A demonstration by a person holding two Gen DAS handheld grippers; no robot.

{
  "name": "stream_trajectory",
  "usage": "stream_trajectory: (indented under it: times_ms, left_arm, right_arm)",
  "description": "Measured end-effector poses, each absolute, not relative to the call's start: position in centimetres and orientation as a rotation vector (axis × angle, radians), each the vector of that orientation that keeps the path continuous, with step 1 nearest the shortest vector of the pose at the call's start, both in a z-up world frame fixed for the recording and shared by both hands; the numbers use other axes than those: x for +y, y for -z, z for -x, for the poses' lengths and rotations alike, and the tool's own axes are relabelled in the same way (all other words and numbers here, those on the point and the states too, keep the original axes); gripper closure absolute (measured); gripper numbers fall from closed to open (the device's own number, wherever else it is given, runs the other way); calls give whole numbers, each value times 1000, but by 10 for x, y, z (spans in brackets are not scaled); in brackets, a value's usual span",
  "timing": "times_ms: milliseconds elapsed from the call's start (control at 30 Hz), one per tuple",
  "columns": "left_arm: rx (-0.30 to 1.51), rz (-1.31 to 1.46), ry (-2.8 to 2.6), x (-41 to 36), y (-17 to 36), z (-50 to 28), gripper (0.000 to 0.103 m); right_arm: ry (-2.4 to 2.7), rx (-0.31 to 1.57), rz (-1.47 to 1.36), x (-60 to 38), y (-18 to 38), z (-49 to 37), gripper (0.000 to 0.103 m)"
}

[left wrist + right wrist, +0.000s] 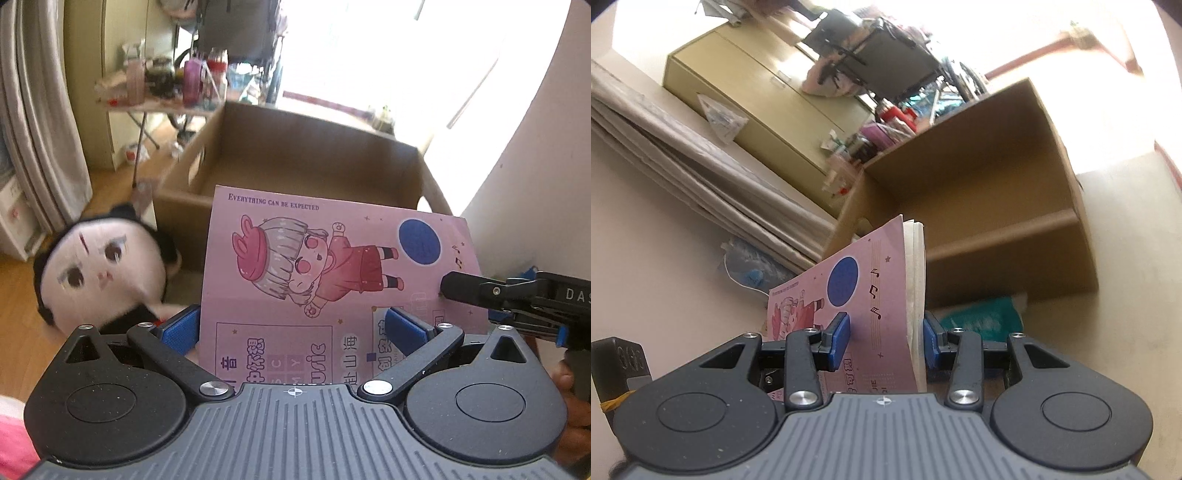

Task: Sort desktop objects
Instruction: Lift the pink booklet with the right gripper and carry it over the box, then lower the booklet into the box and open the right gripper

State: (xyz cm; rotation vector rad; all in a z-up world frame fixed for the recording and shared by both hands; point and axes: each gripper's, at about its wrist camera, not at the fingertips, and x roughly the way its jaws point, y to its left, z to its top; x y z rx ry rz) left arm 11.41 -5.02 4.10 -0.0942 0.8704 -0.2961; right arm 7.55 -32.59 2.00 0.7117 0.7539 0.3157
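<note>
A: How far along is the sorting?

B: Early, I'd judge. The cardboard box [295, 155] shows only its bare floor in the left wrist view, so nothing appears packed yet. The pink notebook [332, 280] is off any surface, held up in front of the box's near wall, not over the opening.

A: Who has it?

B: Both, it seems. The right gripper [882, 339] straddles the notebook's page edge, 1 blue pad on the cover and 1 on the far side, closed on it. The left gripper [295, 328] has the notebook between its blue fingers [406, 328]; the right-hand pad lies against the cover, but the left-hand one looks just clear of the edge, so I cannot tell if it truly clamps.

A: What's left?

B: The notebook must still go in, and the plush doll [99, 273] lies beside the box's left corner. A teal packet [982, 314] sits at the box's foot too.
</note>
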Motion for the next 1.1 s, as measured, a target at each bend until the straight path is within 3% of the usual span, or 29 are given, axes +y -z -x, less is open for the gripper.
stream_trajectory:
  times_ms: [533, 1100]
  left_arm:
    - [811, 37, 352, -93, -59, -203, 0]
    - [1077, -23, 505, -147, 13, -290, 0]
  right_arm:
    - [-231, 691, -697, -358, -44, -165, 59]
    - [-32, 871, -581, -396, 22, -232, 58]
